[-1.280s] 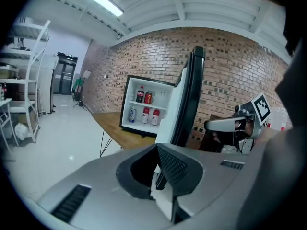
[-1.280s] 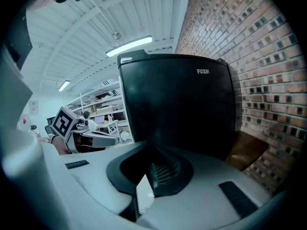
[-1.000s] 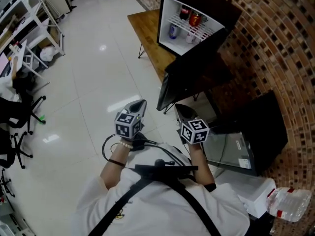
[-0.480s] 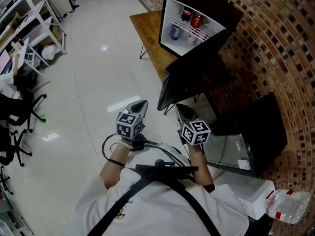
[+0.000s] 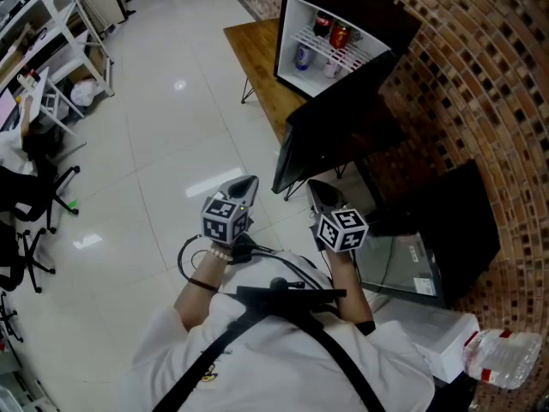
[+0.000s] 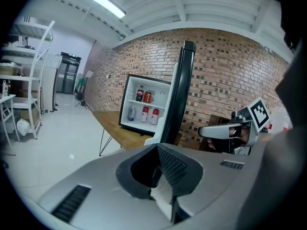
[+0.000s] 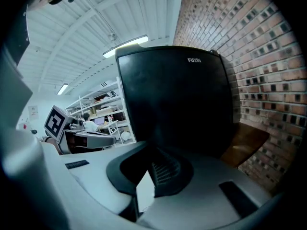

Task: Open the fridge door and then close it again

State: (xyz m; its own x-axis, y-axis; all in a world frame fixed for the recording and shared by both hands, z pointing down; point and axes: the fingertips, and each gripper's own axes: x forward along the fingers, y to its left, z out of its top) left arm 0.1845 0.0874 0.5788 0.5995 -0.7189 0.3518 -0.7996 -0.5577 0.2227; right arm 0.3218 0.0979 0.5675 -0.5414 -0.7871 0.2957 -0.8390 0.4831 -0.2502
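A black mini fridge (image 5: pixel 330 45) stands on a wooden table (image 5: pixel 254 51), its white inside showing cans and bottles on a shelf. Its black door (image 5: pixel 336 117) hangs wide open, swung toward me. My left gripper (image 5: pixel 244 185) is shut and empty, held in the air left of the door's free edge. My right gripper (image 5: pixel 316 192) is shut and empty, just short of the door's lower edge. The left gripper view shows the fridge (image 6: pixel 144 109) and the door (image 6: pixel 180 90) edge-on. In the right gripper view the door's dark outer face (image 7: pixel 172 99) fills the middle, close ahead.
A brick wall (image 5: pixel 480 75) runs behind the fridge. A black cabinet (image 5: pixel 450 217), a white box (image 5: pixel 446 343) and a plastic bottle (image 5: pixel 508 359) sit low at the right. White shelving (image 5: pixel 51 50) and an office chair (image 5: pixel 26 209) stand at the left on the tiled floor.
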